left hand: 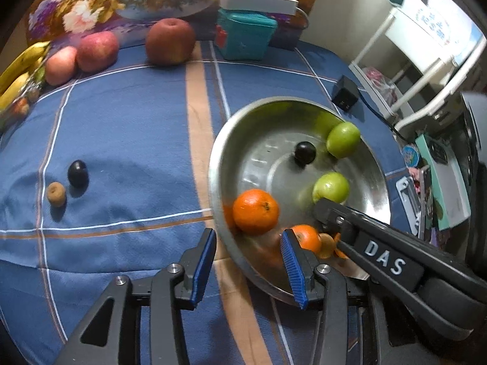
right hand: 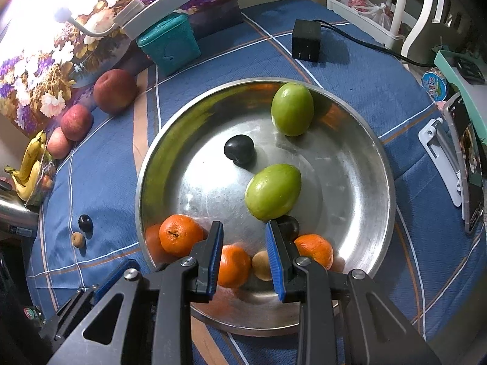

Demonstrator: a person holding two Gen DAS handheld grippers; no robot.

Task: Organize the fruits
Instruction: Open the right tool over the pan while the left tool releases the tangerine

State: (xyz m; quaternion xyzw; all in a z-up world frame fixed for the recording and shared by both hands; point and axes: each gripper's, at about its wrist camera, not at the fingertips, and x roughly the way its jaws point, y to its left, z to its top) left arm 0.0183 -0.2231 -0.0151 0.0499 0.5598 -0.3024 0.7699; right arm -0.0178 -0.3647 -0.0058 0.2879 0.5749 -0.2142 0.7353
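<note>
A steel bowl on the blue checked cloth holds two green fruits, three oranges, two dark plums and a small brown fruit. My right gripper is open low over the bowl's near side, with an orange and the brown fruit between its fingers but not gripped. My left gripper is open, with its jaws either side of the bowl's near rim. A dark plum and a brown fruit lie on the cloth to the left.
Three red apples and bananas line the far left edge by a floral cushion. Behind the bowl stand a teal box and a black charger with its cable. A white rack and clutter crowd the right.
</note>
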